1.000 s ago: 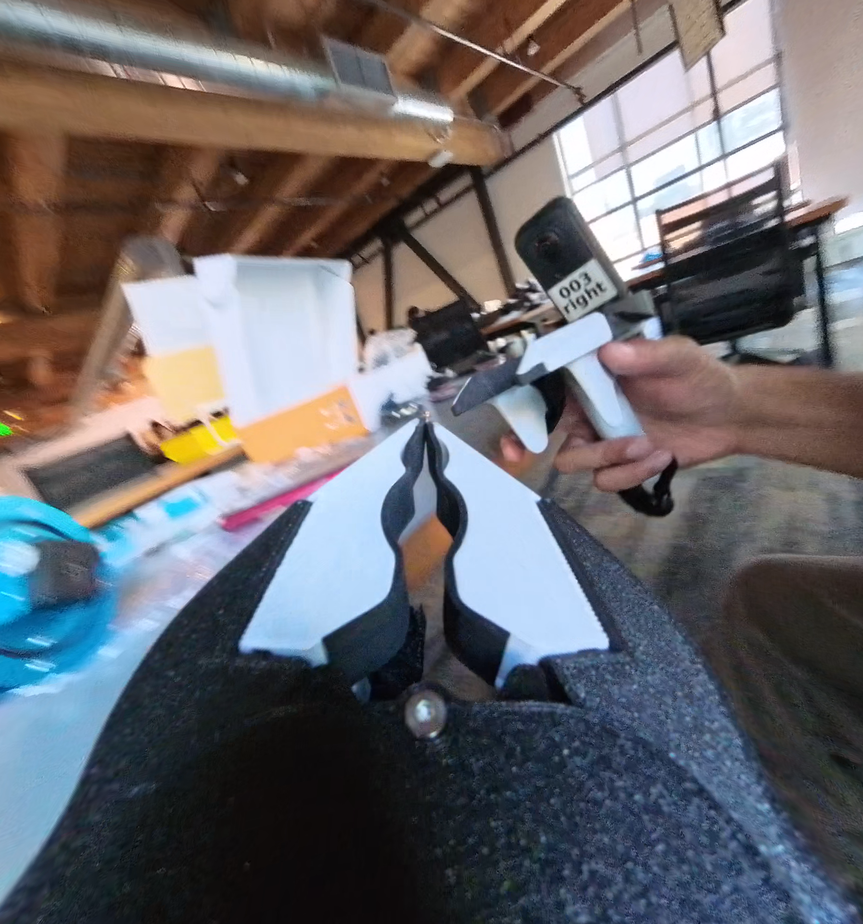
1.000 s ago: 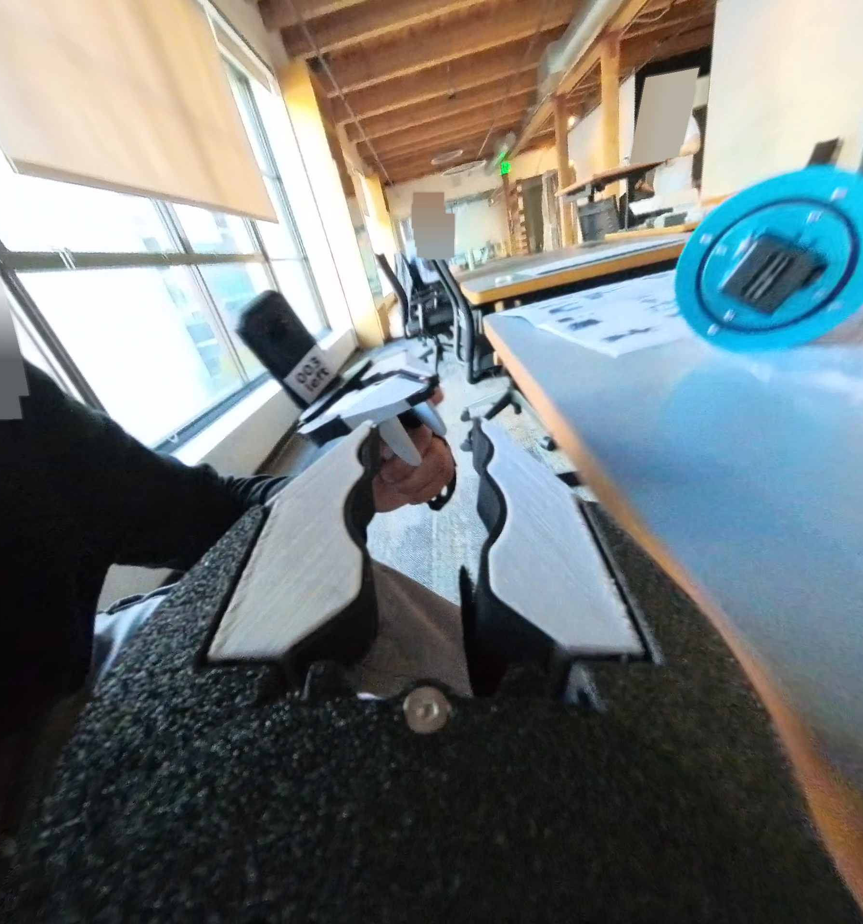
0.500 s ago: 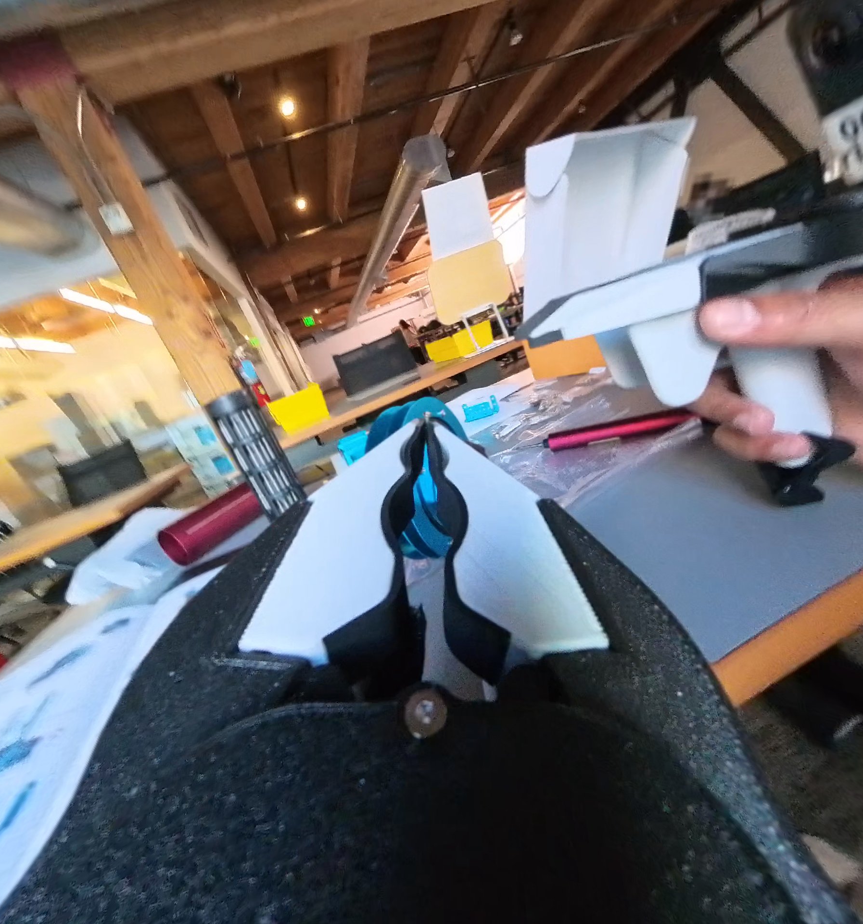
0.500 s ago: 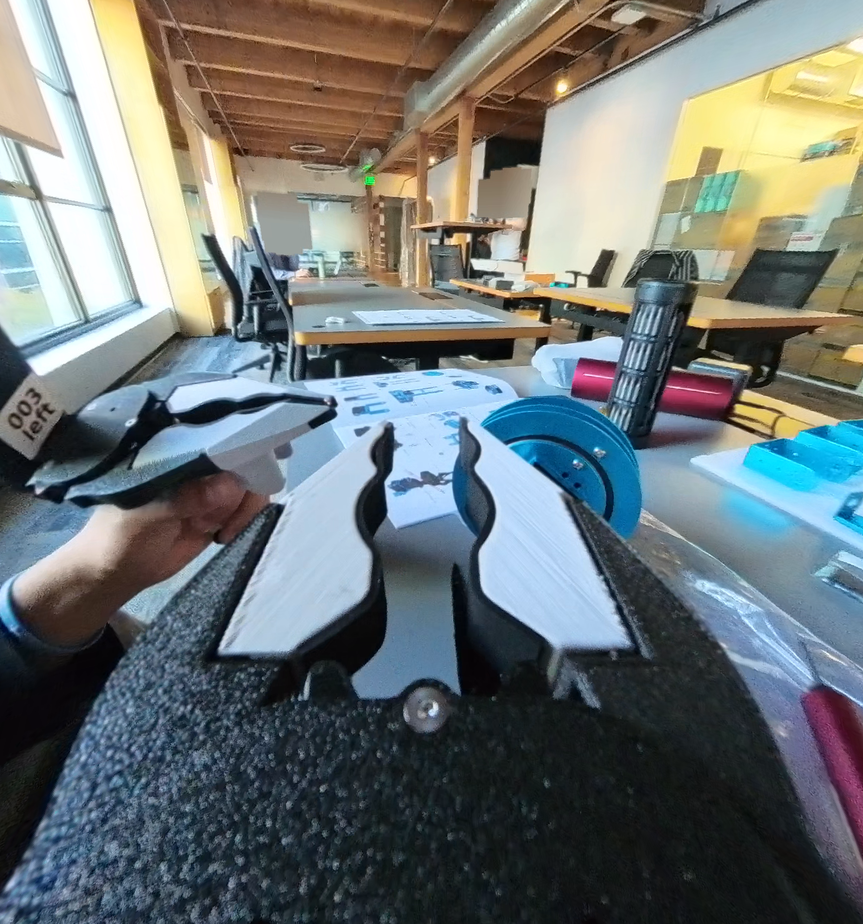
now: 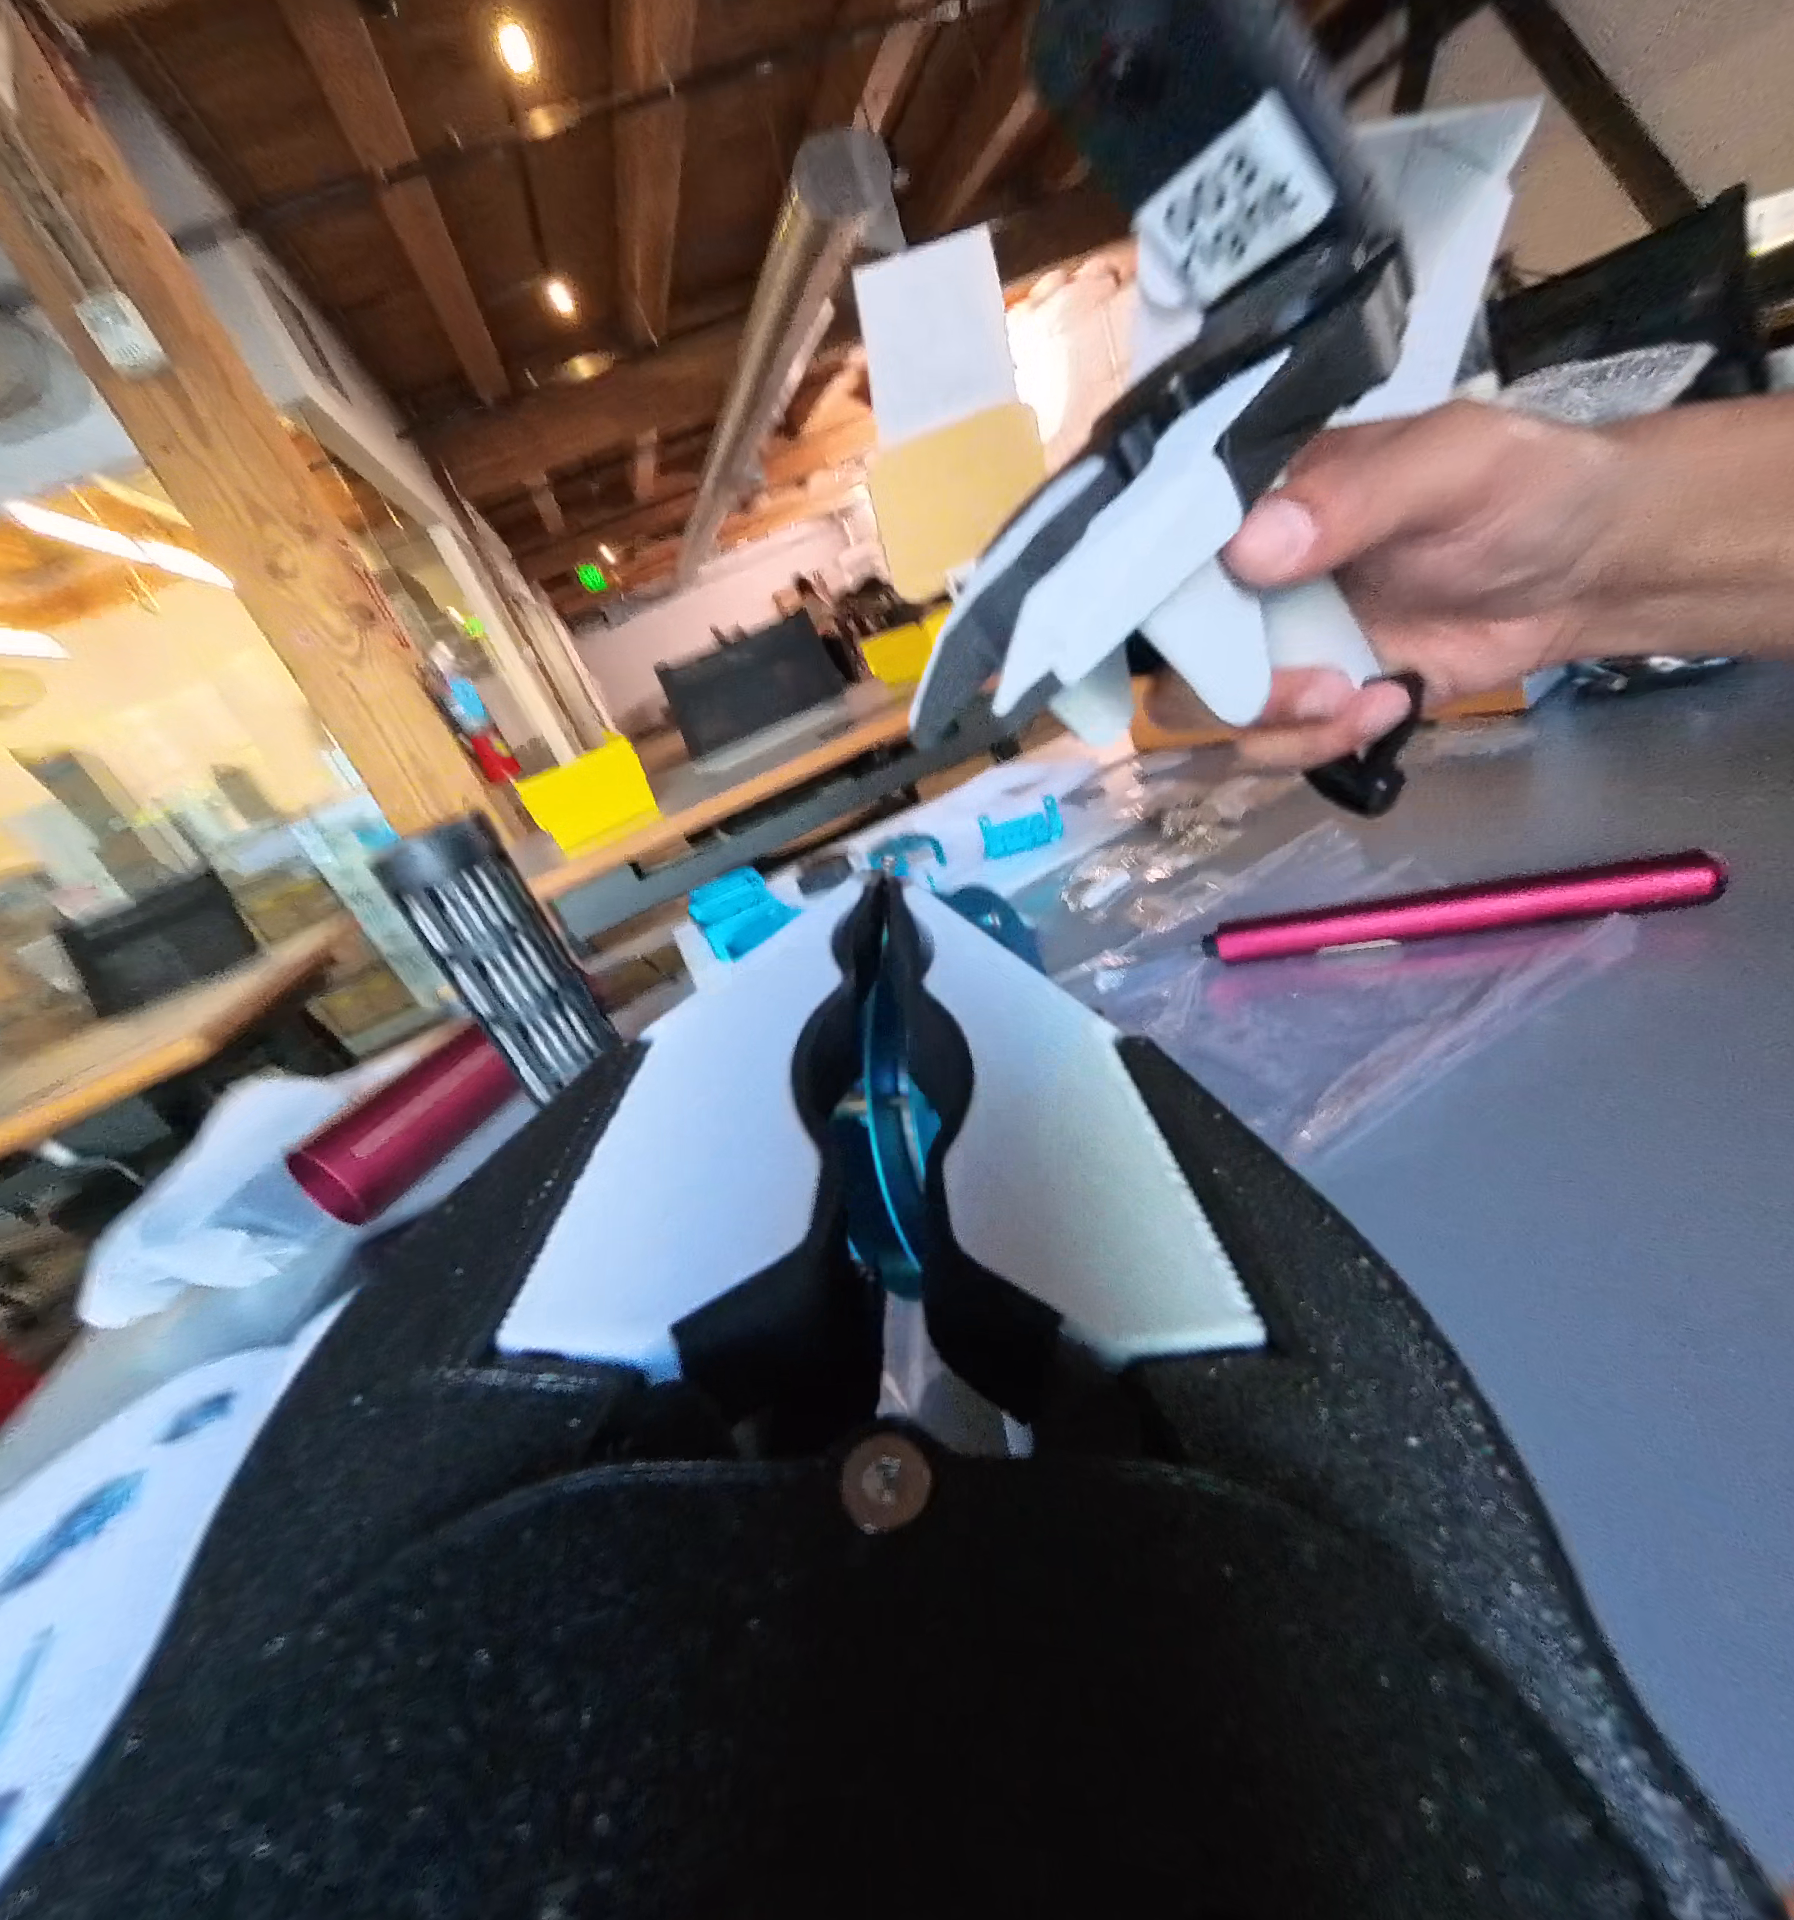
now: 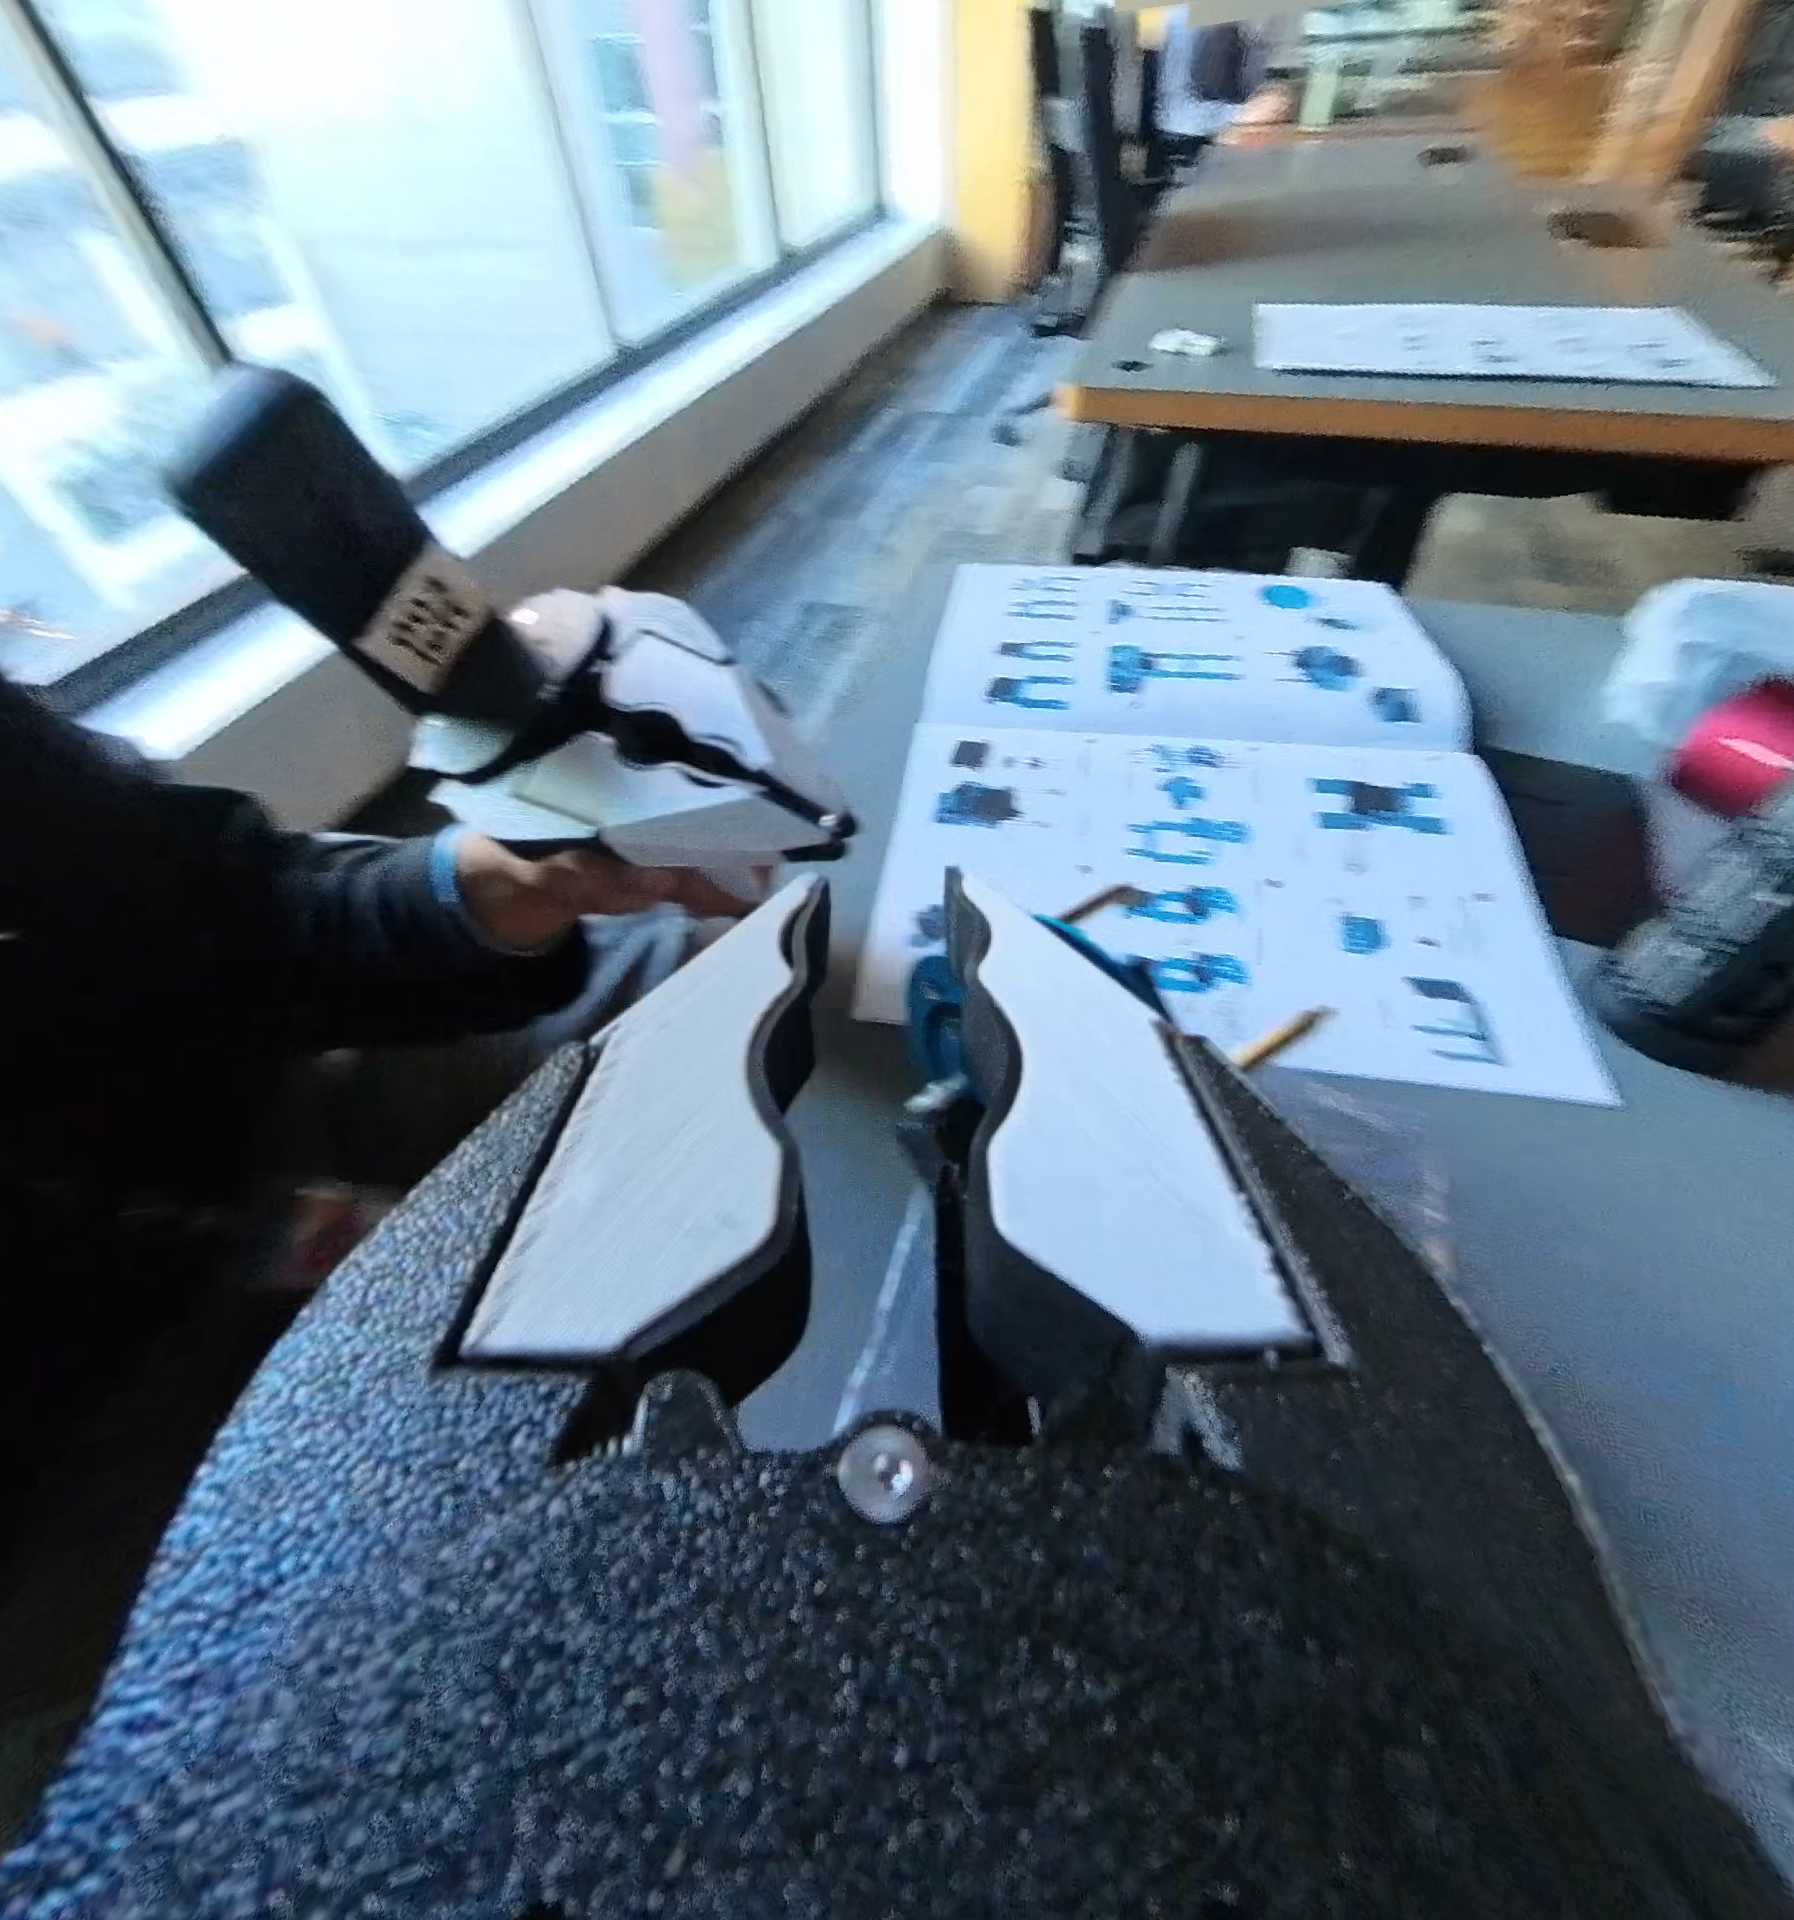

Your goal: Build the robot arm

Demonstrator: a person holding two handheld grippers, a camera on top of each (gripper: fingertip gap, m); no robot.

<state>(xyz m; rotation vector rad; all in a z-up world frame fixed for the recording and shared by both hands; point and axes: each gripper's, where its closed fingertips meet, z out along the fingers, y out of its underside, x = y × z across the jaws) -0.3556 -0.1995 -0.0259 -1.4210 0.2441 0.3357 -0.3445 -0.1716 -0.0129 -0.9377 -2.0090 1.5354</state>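
Note:
My left gripper (image 5: 885, 883) is shut and empty. It hovers low over the grey table (image 5: 1599, 1195). A blue metal wheel (image 5: 877, 1143) shows through the gap behind its fingers, standing on edge on the table beyond. My right gripper (image 6: 885, 881) is open and empty, tilted down over the table. The blue wheel (image 6: 929, 1003) lies just past its right finger, partly hidden. The left gripper (image 6: 836, 826) shows in the right wrist view, held by a hand just left of my right fingertips. The right gripper (image 5: 976, 686) shows in the left wrist view, held high at the right.
A magenta rod (image 5: 1464, 904) lies on clear plastic bags (image 5: 1288, 1018). A black mesh cylinder (image 5: 493, 956) stands beside a dark red tube (image 5: 405, 1122) and a white bag (image 5: 207, 1236). Small blue parts (image 5: 737, 914) lie farther back. Printed sheets (image 6: 1184, 862) lie beyond the wheel. One gripper's finger ends stand about 4 centimetres off the other's.
Both views swung from the room down onto the table. The right gripper tipped downward over the sheets and wheel. The left gripper stayed shut, the right stayed open.

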